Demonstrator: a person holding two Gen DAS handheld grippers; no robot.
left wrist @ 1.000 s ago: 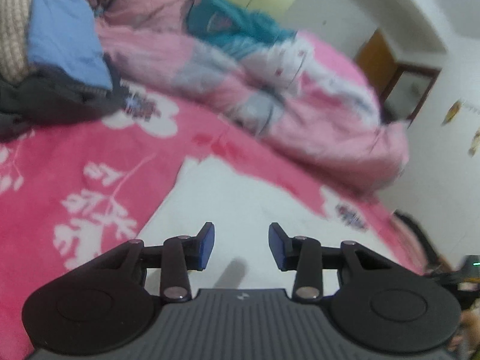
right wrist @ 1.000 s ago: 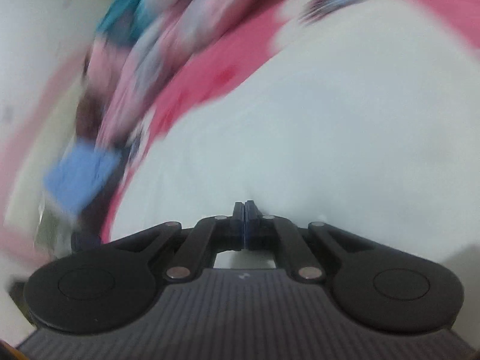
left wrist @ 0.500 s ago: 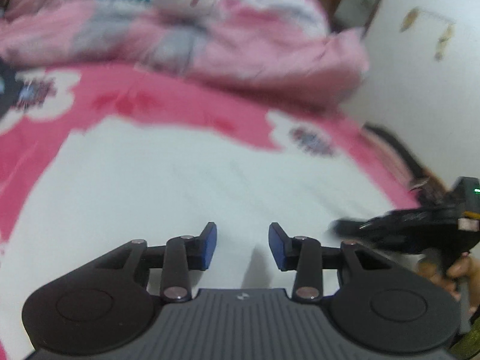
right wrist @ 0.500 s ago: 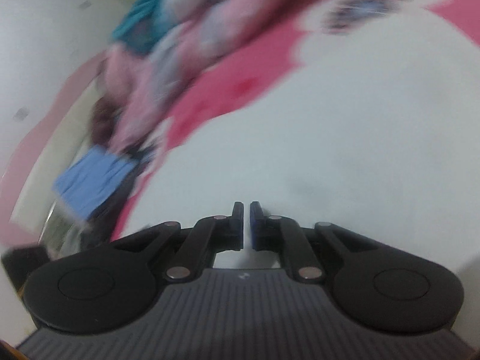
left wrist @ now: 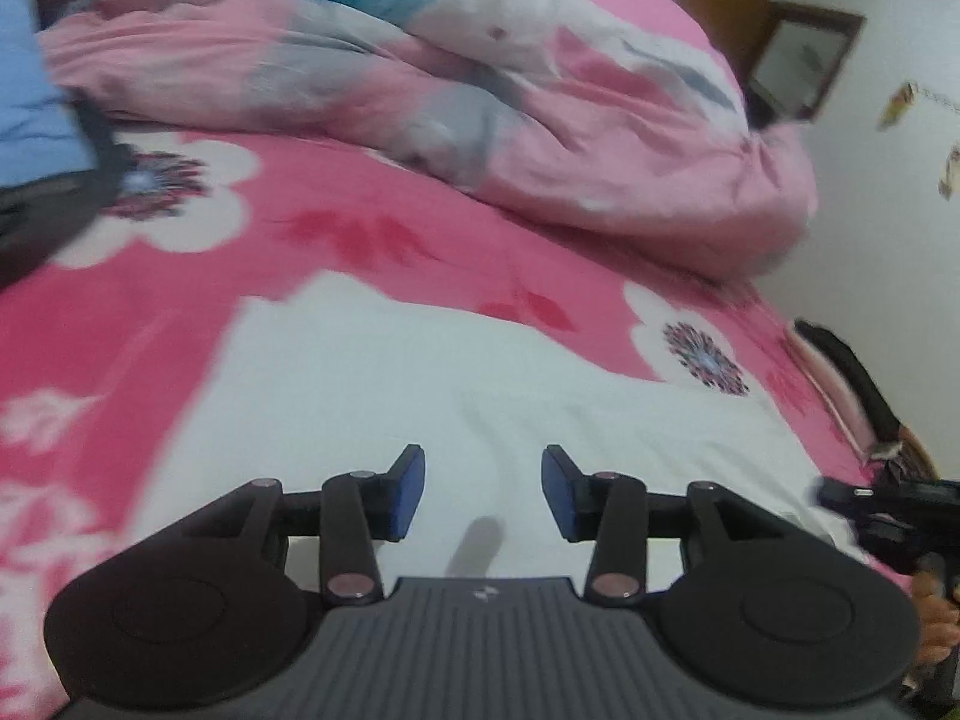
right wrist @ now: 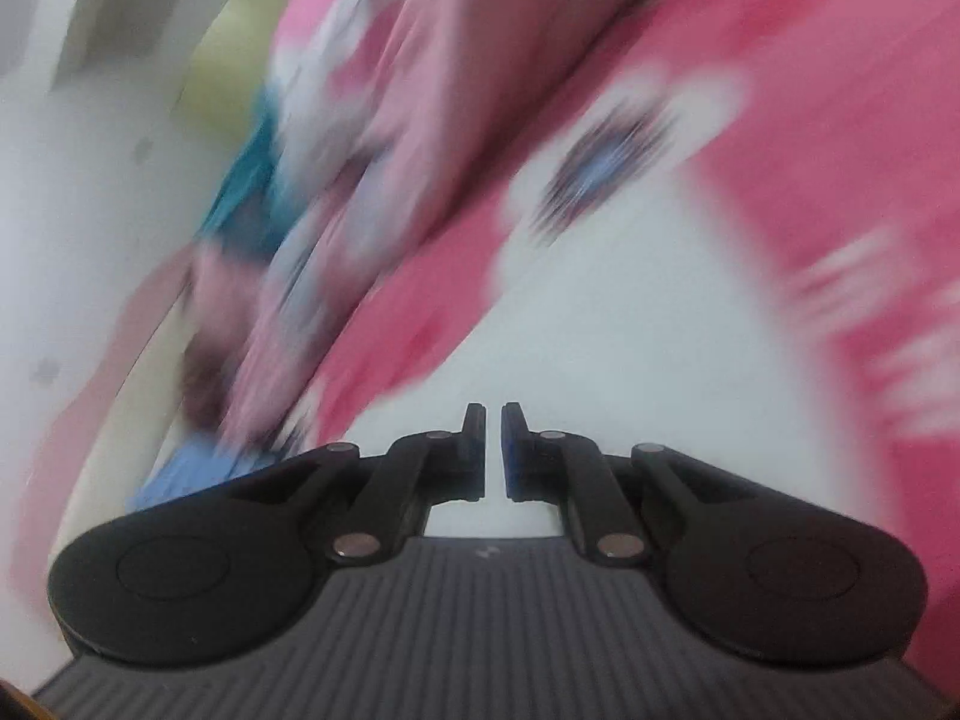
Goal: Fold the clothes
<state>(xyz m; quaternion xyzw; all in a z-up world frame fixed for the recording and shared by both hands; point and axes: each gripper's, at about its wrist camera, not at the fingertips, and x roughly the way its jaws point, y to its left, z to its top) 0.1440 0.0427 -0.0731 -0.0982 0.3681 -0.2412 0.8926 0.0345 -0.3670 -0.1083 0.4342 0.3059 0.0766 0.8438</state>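
Lying flat on the pink floral bedsheet, white garment spreading just under the left tool, fingers gaping wide and gripping nothing, blue pads hovering over the cloth. Showing at the left view's right edge, right tool sitting by the garment's right side; in its own heavily blurred view, fingers parted only by a narrow slit with nothing between, pointing over the white garment. Lying heaped at the far side of the bed, pink quilt, with a blue folded cloth and dark clothing at far left.
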